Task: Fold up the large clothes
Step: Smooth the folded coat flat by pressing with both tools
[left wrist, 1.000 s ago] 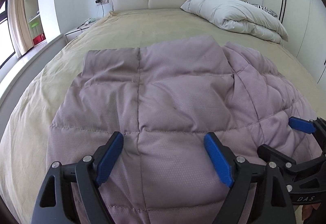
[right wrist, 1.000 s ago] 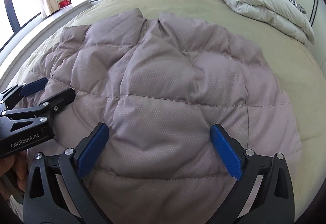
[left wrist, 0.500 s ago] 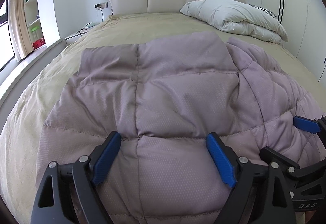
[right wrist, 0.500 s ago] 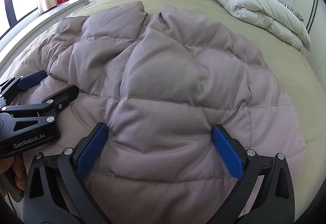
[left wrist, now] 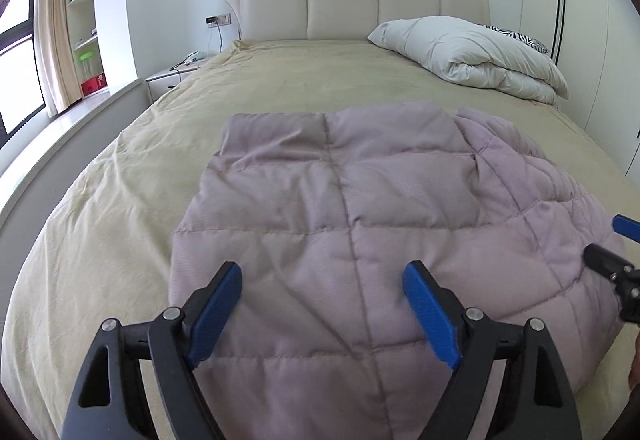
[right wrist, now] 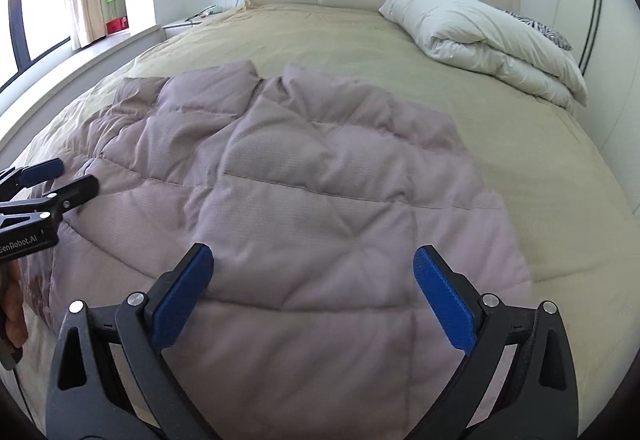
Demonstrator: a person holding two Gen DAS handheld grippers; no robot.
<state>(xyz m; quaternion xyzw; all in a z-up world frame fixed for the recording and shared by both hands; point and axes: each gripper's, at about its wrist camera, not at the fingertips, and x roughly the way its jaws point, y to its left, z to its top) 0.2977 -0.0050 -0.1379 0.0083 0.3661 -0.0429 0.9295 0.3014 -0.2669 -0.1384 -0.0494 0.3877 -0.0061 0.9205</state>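
A mauve quilted padded garment [left wrist: 360, 208] lies spread on the near part of the bed; it also fills the right wrist view [right wrist: 288, 208]. My left gripper [left wrist: 322, 292] is open and empty, held over the garment's near left part. My right gripper [right wrist: 314, 280] is open and empty over the garment's near right part. The right gripper's fingers [left wrist: 612, 264] show at the right edge of the left wrist view. The left gripper's fingers [right wrist: 52, 180] show at the left edge of the right wrist view.
The bed [left wrist: 280, 88] has a beige cover and a cream padded headboard [left wrist: 352, 0]. A folded white duvet [left wrist: 472, 56] lies at the far right. A nightstand [left wrist: 172, 76] and a window ledge run along the left side.
Both grippers have pulled back and risen from the garment. More of the bed and headboard shows now. Both stay open.
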